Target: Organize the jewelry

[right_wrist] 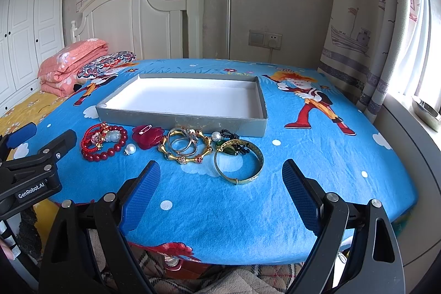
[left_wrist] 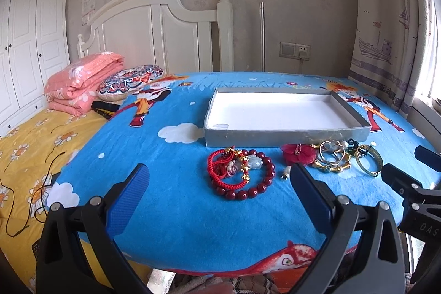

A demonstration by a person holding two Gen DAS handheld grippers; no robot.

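A shallow grey box [left_wrist: 281, 136] [right_wrist: 193, 123] with a white inside stands empty on the blue cartoon cloth. In front of it lies a row of jewelry: a red bead bracelet [left_wrist: 248, 192] [right_wrist: 107, 153] with red cords and charms, a pearl earring [right_wrist: 131, 148], a red flower piece [left_wrist: 299, 153] [right_wrist: 146, 139], silver rings [right_wrist: 183, 145], a gold bamboo bangle [left_wrist: 332, 167] [right_wrist: 187, 156], and a plain gold bangle [left_wrist: 369, 161] [right_wrist: 239, 164]. My left gripper [left_wrist: 220, 178] is open, just short of the red bracelet. My right gripper [right_wrist: 222, 172] is open, just short of the plain bangle.
The cloth covers a table whose near edge is just below my grippers. A bed with a yellow sheet [left_wrist: 24, 145], a folded pink quilt [left_wrist: 82, 84] and a patterned pillow [left_wrist: 129, 80] lies at the left. A curtain [right_wrist: 366, 32] and a windowsill are at the right.
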